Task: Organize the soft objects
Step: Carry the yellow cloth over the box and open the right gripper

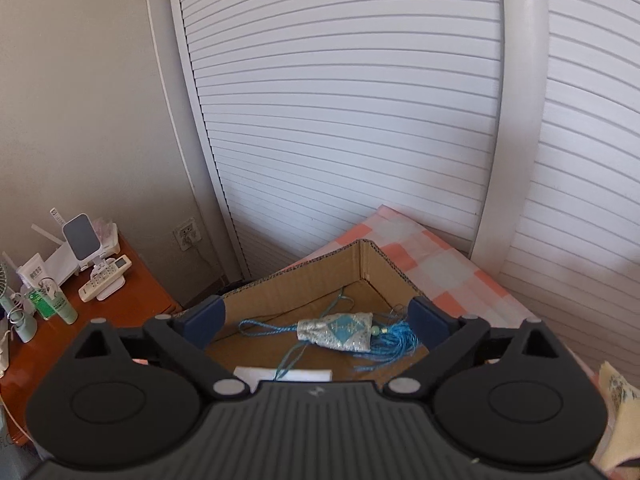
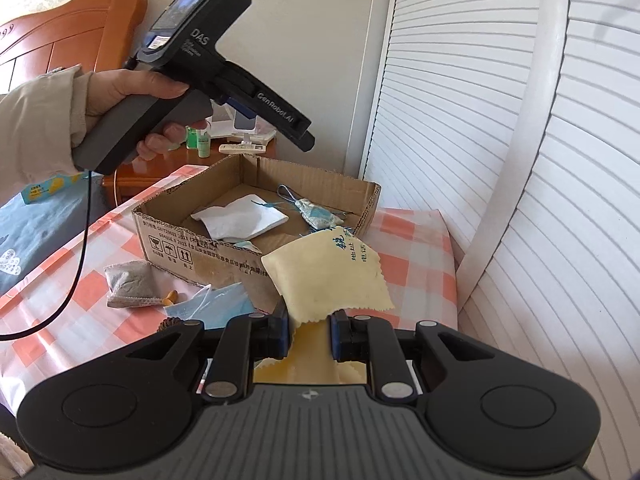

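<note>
The left gripper [image 1: 316, 318] hangs tilted down over the open cardboard box [image 1: 304, 280], its blue-padded fingers spread wide and released, nothing between the pads; from the right wrist view a hand [image 2: 140, 100] in a beige sleeve [image 2: 36, 116] wraps the grey pistol handle of this tool above the box's near-left side, a black cable drooping from it. The right gripper [image 2: 308, 334] sits low over the bed, also angled down, its fingers clenched on a yellow cloth [image 2: 328, 276] with pinked zigzag edges and blue printed characters; the cloth stands up in front of the box's near-right corner and covers part of it. On the box floor lie a silvery sachet [image 1: 336, 330] with a turquoise diamond patch, pale bead, blue tassel and braided cord, and a folded white tissue [image 2: 240, 218] to its left; in the left wrist view the tool's body hides most of that tissue. The box is corrugated, with rough cut rims and printed handling symbols on its near wall. It rests on an orange-and-white checked sheet [image 2: 412, 256]. Near the box on the sheet lie a grey-brown fabric pouch [image 2: 128, 284] and a crumpled blue face mask [image 2: 216, 304], partly cut off by the right tool. Small items on the far orange-wood nightstand [image 1: 120, 304] are hard to make out.
</note>
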Motion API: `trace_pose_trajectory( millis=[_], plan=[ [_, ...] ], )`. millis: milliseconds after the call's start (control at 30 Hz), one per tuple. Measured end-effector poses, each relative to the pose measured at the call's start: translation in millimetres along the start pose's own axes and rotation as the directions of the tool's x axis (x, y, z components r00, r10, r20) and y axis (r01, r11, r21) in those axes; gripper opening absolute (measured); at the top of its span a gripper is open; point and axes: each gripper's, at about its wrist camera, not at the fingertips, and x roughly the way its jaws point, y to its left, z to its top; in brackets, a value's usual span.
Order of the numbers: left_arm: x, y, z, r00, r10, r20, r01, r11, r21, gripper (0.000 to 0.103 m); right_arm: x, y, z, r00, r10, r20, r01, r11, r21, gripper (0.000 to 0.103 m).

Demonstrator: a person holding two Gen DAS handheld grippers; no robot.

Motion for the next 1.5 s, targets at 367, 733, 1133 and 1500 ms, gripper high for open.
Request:
trace_pose_trajectory(
  millis=[367,733,1133,1500],
  plan=[
    [-100.4,-11.8,-107.8,1.0,0.013,0.01,-0.013,1.0,-0.019,0.102,13.0,7.0,16.7,1.0,0.018,-0.014,-0.017,0.999,0.044,0.022],
    [-129.4,-36.4,-166.3,0.993,0.11,-0.045,-0.11,0.994,0.014,0.102,46.4,21.0,58.5,0.999,0.027,-0.029,-0.027,1.0,0.015,0.022],
    [-133.6,-25.2,-179.1,0.992,0.107,-0.06,-0.113,0.987,-0.118,0.102,111.5,25.4,96.1,0.996,0.042,-0.083,-0.041,0.999,0.005,0.022],
    [-135.6,-17.6,-187.6,0.99,0.123,-0.076,-0.133,0.98,-0.148,0.102,130.6,21.4,98.5,0.997,-0.019,-0.076,0.021,0.999,0.034,0.101]
  ],
)
